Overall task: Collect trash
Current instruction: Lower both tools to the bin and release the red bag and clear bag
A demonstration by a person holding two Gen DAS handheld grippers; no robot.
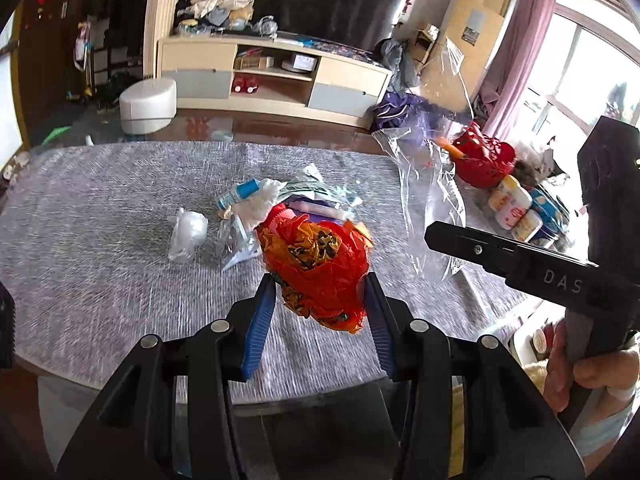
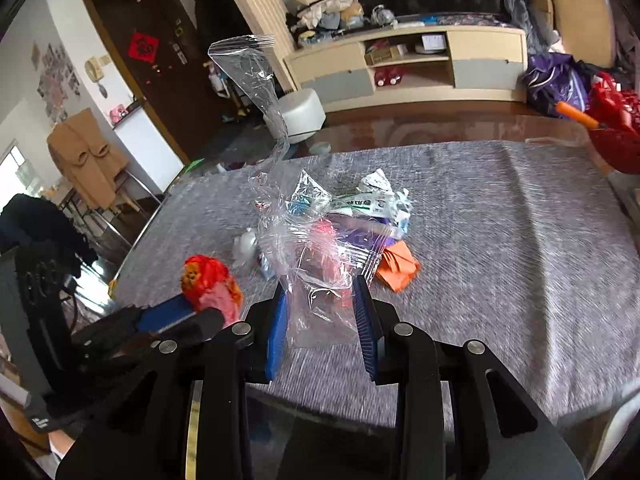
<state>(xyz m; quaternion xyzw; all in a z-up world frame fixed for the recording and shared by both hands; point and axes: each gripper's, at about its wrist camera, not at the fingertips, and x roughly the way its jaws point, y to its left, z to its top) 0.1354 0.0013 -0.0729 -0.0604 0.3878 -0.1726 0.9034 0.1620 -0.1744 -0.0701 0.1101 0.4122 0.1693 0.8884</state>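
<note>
The left gripper [image 1: 320, 304], jaws clamped on a crumpled red-orange wrapper [image 1: 316, 264], sits left of the clear plastic bag [image 2: 320, 280] pinched in the right gripper [image 2: 322, 320], whose loose end trails up toward the left.

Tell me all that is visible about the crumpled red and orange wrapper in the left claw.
The crumpled red and orange wrapper looks like thin, crinkled plastic or foil squeezed into a loose ball, with dark and yellow printed patches; the right wrist view shows a pink part. It sits between the blue pads of the left claw, which press on both sides, and it seems lifted above the grey tablecloth. Nothing else appears to touch it; the remaining litter pile lies behind it.
</note>
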